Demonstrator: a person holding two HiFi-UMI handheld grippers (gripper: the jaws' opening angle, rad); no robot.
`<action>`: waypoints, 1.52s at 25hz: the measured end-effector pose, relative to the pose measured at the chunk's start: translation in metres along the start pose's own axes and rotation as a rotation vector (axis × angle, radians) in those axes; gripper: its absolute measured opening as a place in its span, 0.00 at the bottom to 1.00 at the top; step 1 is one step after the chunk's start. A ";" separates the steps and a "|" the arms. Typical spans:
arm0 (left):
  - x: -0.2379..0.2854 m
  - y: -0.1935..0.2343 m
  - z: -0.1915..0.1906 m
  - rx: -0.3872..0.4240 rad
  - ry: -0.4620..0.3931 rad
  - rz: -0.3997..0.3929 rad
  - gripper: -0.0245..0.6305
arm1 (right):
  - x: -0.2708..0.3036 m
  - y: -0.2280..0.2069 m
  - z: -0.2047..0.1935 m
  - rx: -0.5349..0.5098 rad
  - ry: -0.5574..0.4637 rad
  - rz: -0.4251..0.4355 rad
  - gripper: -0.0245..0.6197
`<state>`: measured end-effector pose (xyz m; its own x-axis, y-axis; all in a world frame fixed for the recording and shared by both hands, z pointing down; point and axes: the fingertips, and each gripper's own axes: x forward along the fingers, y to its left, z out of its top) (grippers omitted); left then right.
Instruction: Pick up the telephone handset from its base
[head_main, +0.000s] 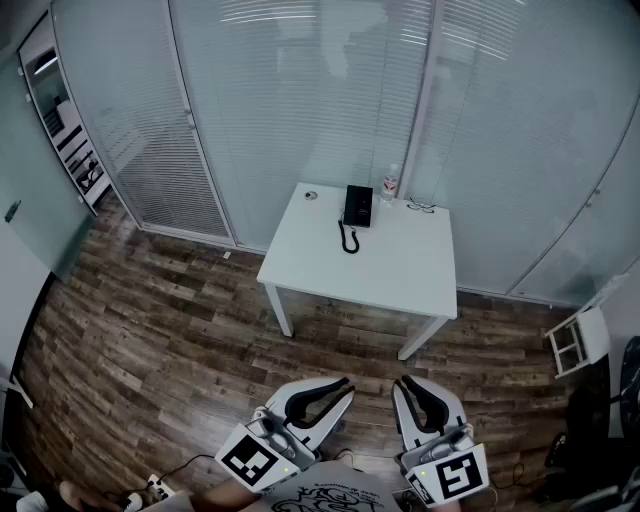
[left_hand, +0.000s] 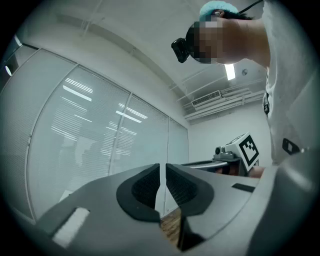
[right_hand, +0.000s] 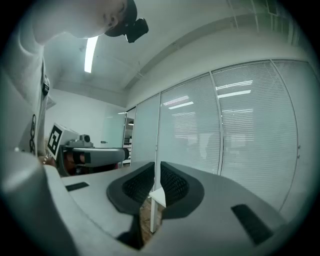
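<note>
In the head view a black telephone (head_main: 358, 205) lies near the far edge of a white table (head_main: 380, 265), its handset resting on the base. Its coiled cord (head_main: 347, 238) loops toward me. Both grippers hang low and close to my body, well short of the table. The left gripper (head_main: 346, 384) is shut with nothing between its jaws; in its own view the left gripper (left_hand: 162, 168) points at the glass wall. The right gripper (head_main: 405, 383) is also shut and empty. In the right gripper view a table corner (right_hand: 158, 194) shows just past the right gripper (right_hand: 157, 166).
A small bottle (head_main: 389, 183), a pair of glasses (head_main: 421, 207) and a small round object (head_main: 311, 195) sit on the table's far side. Glass partitions with blinds (head_main: 300, 90) back the table. A white stool (head_main: 577, 340) stands at the right and shelves (head_main: 72, 140) at the left. Wooden floor (head_main: 150, 330) lies between me and the table.
</note>
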<state>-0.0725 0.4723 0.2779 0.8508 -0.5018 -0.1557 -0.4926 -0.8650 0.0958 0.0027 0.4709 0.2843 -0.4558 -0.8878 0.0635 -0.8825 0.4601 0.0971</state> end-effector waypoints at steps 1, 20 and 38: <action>-0.001 0.003 0.000 0.000 0.002 0.003 0.09 | 0.002 0.002 0.000 -0.001 0.001 0.003 0.09; -0.071 0.068 0.013 -0.037 -0.010 0.033 0.09 | 0.060 0.074 0.002 0.032 0.002 0.011 0.09; -0.012 0.108 0.002 -0.039 0.000 0.032 0.09 | 0.103 0.012 -0.005 0.039 -0.006 0.005 0.09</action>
<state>-0.1363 0.3848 0.2880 0.8351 -0.5288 -0.1517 -0.5116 -0.8479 0.1393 -0.0542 0.3853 0.2972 -0.4612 -0.8854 0.0577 -0.8839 0.4642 0.0577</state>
